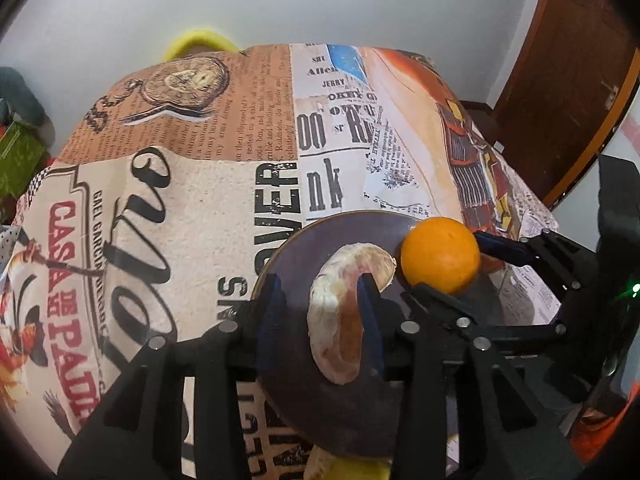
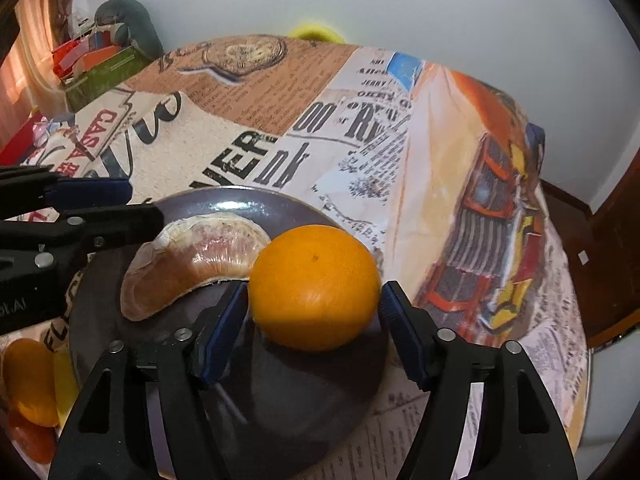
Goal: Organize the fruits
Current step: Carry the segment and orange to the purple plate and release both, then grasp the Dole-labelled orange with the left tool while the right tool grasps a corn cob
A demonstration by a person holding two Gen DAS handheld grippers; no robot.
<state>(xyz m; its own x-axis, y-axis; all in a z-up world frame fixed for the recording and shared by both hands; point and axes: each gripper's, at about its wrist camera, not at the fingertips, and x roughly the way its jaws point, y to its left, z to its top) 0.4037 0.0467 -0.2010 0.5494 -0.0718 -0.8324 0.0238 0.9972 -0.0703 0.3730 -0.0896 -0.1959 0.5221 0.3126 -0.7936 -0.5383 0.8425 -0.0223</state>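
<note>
While both claws [image 1: 320,300] [image 2: 314,308] gape, plate [image 2: 256,400] below.

Bench [image 1: 208,208] covered by printed cloth: newspaper text, pocket-watch motif, orange train. White wall [image 2: 440,8] behind. Brown wooden door [image 1: 560,80] at right edge of frame. Green box [image 2: 100,78] with red and orange clutter, upper left of right wrist view

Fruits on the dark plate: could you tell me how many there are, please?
2: an orange between the right gripper's fingers, and a peeled segment beside it. More fruit lies off-plate.
</note>
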